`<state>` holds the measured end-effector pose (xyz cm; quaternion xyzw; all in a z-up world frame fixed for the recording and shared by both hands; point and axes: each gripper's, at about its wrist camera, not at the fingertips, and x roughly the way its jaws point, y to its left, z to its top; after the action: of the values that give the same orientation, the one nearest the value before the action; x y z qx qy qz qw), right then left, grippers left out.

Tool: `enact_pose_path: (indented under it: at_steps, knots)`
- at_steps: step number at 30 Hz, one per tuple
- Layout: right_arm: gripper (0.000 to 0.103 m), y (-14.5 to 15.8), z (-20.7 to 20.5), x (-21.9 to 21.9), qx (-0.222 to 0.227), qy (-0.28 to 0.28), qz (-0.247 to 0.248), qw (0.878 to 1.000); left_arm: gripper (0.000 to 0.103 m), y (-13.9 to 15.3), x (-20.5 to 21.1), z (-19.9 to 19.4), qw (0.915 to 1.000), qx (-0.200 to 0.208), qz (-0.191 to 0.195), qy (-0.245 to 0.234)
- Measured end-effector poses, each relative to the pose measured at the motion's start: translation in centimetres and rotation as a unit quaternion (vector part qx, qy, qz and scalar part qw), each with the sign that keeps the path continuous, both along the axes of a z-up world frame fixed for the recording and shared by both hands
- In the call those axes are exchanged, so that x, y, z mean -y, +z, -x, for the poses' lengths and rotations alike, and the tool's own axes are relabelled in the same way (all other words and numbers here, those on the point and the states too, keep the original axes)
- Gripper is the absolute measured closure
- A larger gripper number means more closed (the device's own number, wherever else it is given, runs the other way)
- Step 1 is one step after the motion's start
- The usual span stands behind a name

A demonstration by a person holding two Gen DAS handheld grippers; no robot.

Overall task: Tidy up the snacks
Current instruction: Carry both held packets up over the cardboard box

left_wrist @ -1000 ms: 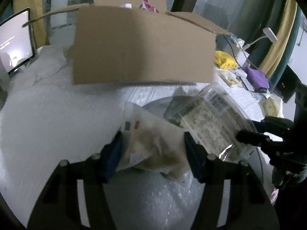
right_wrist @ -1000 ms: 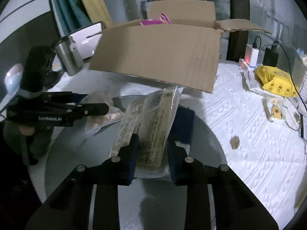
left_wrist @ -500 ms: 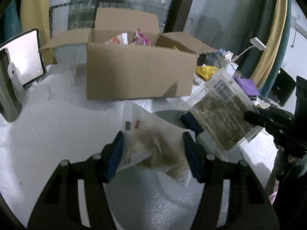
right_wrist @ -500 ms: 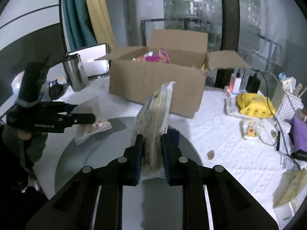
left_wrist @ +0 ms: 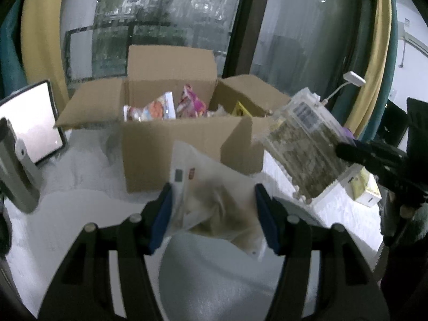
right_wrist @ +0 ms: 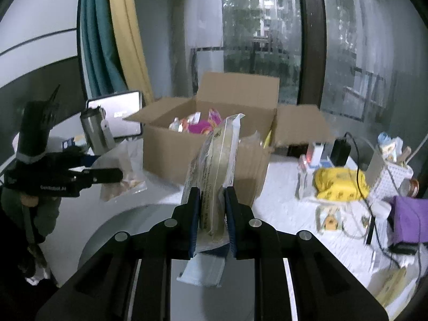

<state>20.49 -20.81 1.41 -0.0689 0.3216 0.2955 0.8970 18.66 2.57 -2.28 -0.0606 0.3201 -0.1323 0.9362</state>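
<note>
- Here: left gripper (left_wrist: 212, 211) clamped on a clear snack bag (left_wrist: 214, 200) with brownish contents, blue pads pressing both sides, bag crumpled between them and held clear of the table
- Right gripper (right_wrist: 212, 211) clamped on a flat clear packet (right_wrist: 216, 165), nearly together, packet standing edge-on and upright between the pads
- Same packet seen from the left wrist view at the right side, tilted, barcode label on its upper end, dark speckled contents
- Open cardboard box (left_wrist: 171, 144) behind both grippers, flaps spread, resting on the white tabletop (left_wrist: 67, 214)
- Inside the box: colourful snack packs (left_wrist: 171, 107), pink and orange-white, standing against the back wall
- Neither held item touching the box; both in front of its near wall
- Grey round mat (right_wrist: 107, 230) under the grippers on the table
- Left of box: steel flask (right_wrist: 93, 131) and a lit tablet screen (left_wrist: 29, 123)
- Right side of table: yellow cloth bundle (right_wrist: 339, 182), cables, purple item (right_wrist: 412, 219), white basket
</note>
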Motion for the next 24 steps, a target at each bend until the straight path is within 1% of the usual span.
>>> enact_pose_path:
  at_steps: [9, 16, 24]
  knots:
    - [0.083, 2.5, -3.8, -0.4, 0.027, -0.011, -0.011, 1.000, 0.043, 2.7, -0.9, -2.6, 0.9996, 0.026, -0.001, 0.008]
    - [0.083, 3.6, -6.6, -0.9, 0.039, -0.019, -0.022, 0.999, 0.043, 4.1, -2.2, -5.6, 0.9989, 0.041, -0.006, 0.023]
    - [0.083, 4.0, -9.9, -1.9, 0.050, -0.025, -0.028, 0.998, 0.043, 5.3, -3.5, -8.6, 0.9975, 0.058, -0.003, 0.040]
